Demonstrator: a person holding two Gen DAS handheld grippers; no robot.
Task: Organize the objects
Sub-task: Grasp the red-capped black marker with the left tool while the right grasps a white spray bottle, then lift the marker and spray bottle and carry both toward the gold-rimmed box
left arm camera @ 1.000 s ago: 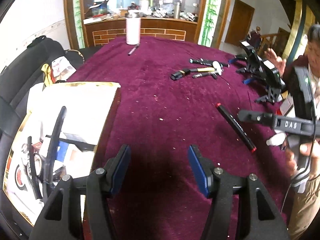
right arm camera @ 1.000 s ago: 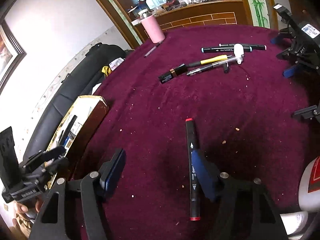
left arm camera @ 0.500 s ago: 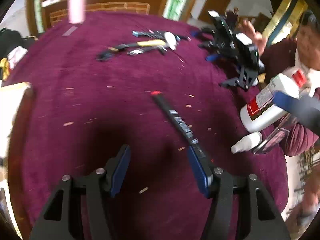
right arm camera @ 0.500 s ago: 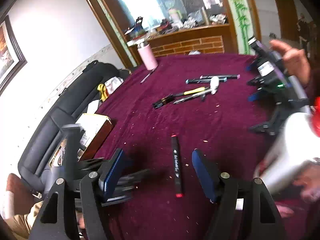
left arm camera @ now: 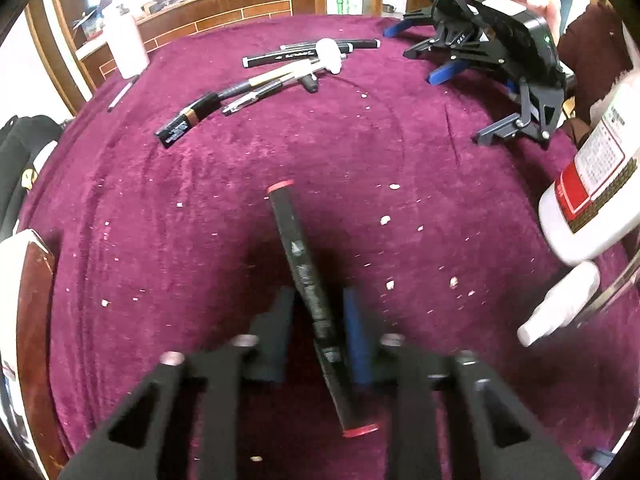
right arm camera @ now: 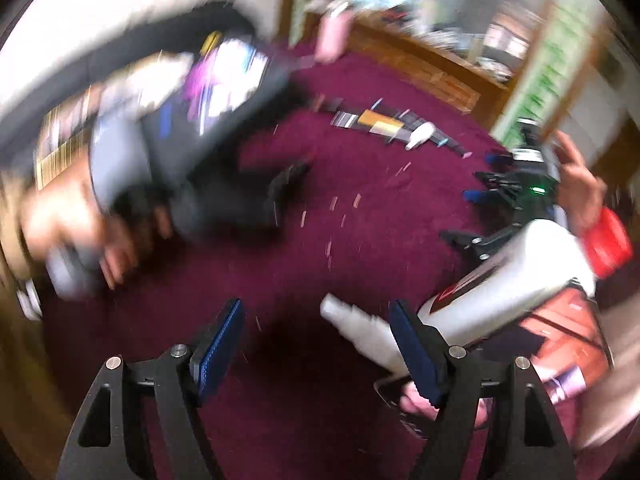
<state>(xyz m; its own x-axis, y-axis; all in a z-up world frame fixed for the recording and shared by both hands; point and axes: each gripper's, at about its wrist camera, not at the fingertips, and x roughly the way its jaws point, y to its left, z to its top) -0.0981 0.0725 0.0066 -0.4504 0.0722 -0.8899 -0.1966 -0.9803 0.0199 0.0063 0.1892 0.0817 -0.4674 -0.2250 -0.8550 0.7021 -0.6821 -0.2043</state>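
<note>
- Because the black marker with red ends (left arm camera: 310, 292) lies lengthwise between the fingers of the left gripper (left arm camera: 320, 336), pointing away along the gripper's own line, the grip falls across its width near the close end; the jaws have just been closing and now look pressed on its barrel.
- The marker sits on the purple tablecloth (left arm camera: 400, 168) toward the near edge, well apart from the cluster of pens (left arm camera: 276, 76) by the far edge.
- Its far end leans a little left, so the long free length may swing if lifted by this end.
- The right gripper (right arm camera: 316, 344) is wide apart with nothing between its pads; its view is blurred.
- A small white bottle (right arm camera: 356, 328) lies just beside its right finger, near the tablecloth's right edge.
- The left hand is the nearer one to the marker; I judge lifting it toward the pens comes next.
</note>
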